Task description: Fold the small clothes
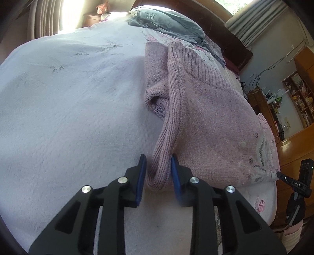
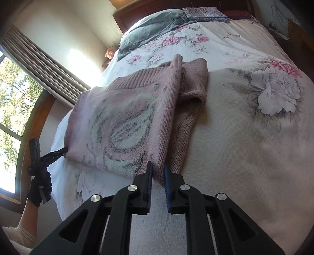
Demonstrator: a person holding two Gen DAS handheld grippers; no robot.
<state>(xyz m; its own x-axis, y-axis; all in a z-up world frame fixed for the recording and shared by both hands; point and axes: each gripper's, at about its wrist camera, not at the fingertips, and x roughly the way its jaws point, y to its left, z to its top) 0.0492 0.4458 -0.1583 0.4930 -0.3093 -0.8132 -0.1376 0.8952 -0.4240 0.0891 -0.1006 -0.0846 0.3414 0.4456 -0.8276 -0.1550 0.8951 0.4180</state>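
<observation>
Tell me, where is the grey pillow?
In both views the grey pillow lies at the far end of the bed, by the headboard, beyond the pink sweater.

Black hand-held gripper (image 1: 159, 172) — blue pads (image 1: 142, 176)

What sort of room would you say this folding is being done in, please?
Most likely a bedroom: the pink sweater lies on a bed with a floral bedspread, against a dark wooden headboard, with curtains at the window.

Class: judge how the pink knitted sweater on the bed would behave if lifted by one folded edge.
The pink sweater would probably droop, since its knit folds softly. Its thick layers suggest some weight. The ribbed knit likely grips the left gripper rather than slipping.
</observation>
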